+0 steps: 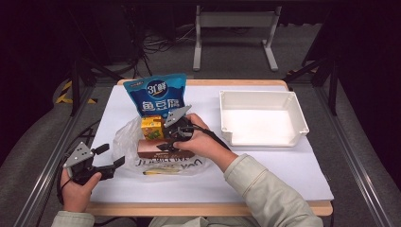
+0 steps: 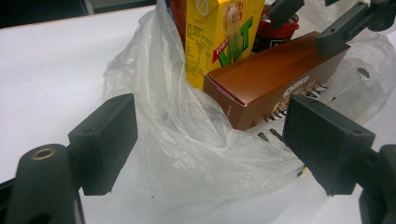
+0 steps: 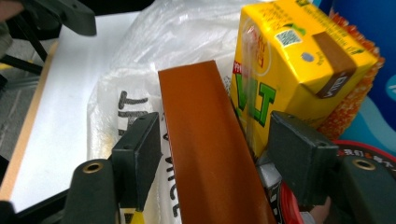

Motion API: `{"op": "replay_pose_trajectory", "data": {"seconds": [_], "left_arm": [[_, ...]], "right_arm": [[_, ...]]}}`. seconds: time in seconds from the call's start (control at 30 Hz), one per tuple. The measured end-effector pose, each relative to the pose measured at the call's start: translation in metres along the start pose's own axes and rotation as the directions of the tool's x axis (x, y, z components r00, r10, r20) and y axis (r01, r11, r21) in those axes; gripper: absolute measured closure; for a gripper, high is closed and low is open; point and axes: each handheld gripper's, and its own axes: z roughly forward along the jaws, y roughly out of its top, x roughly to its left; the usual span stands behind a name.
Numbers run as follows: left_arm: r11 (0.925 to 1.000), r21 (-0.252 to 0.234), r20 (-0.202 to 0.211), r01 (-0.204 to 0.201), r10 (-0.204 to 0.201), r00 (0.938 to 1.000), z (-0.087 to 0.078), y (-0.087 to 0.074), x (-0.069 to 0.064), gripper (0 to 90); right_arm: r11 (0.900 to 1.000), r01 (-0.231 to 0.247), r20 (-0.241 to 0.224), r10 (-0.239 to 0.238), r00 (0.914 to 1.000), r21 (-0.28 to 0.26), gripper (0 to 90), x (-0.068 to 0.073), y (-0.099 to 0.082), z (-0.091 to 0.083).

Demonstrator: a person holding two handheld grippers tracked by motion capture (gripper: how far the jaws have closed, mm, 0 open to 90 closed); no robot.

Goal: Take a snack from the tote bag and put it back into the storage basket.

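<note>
Right tool (image 3: 212, 154) released astride brown box (image 3: 205, 140); left tool (image 2: 210, 140) released before bag (image 2: 187, 144).

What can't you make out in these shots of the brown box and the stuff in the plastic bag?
- Brown box: right gripper view, near end cut off by the bottom edge; whether the right tongs press its sides is unclear.
- Red-lidded item: left gripper view, mostly hidden behind the box and the yellow carton.
- Plastic bag print: high view, too small and crumpled to read.
- Left tongs: open, nothing between them.
</note>
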Motion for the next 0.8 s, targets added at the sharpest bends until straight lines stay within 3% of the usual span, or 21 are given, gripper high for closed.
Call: {"op": "replay_pose_trajectory", "data": {"seconds": [0.27,0.8], "left_arm": [[1.0000,0.000,0.005,-0.005,0.005,1.0000,-0.001,-0.001,0.000,18.4],[1.0000,0.002,0.014,0.001,-0.001,0.9999,-0.001,-0.002,0.000,18.3]], "right_arm": [[0.9982,0.039,0.011,-0.040,0.9992,0.045,35.0,0.002,-0.001,0.009],[0.9942,0.060,0.010,-0.062,0.9981,0.089,35.6,0.003,-0.005,0.022]]}}
